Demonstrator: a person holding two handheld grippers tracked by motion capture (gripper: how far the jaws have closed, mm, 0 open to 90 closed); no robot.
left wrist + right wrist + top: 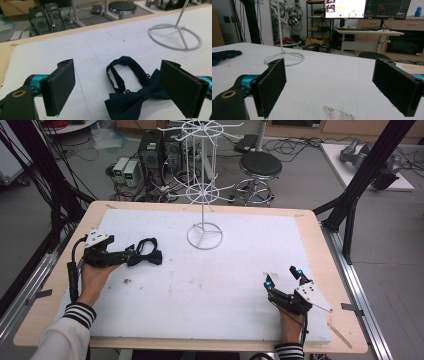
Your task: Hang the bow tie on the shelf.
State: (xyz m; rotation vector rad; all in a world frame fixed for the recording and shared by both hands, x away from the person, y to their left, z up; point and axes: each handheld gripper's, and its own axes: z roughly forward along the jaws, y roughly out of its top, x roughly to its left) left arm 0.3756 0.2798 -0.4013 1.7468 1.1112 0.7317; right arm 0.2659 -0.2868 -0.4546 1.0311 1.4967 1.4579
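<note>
A dark navy bow tie lay flat on the white sheet that covered the worktop, its strap looped away behind the knot. It sat between the two jaws of the left tongs, nearer the right-hand jaw in the left gripper view, with the bow's wing running up against or behind that pad; whether they touched could not be told. The left tongs stood wide open and gripped nothing, held low over the sheet by the person's left hand.

Beyond the left tongs, farther across the sheet, stood a white wire display rack on a ring-shaped base, its hooks bare. Nothing on the bow tie or rack carried readable writing.

The right tongs were well apart from the bow tie, at the opposite side of the sheet, held by the right hand. They too were spread wide, with bare sheet between the pads and a scatter of dark specks just ahead of them. From the right gripper view the rack's base showed ahead to the left, and the bow tie lay as a dark shape at the far left edge. Monitors glowed in the background, their text too small to read.

Past the worktop's far edge were a black stool and computer towers on the floor.
</note>
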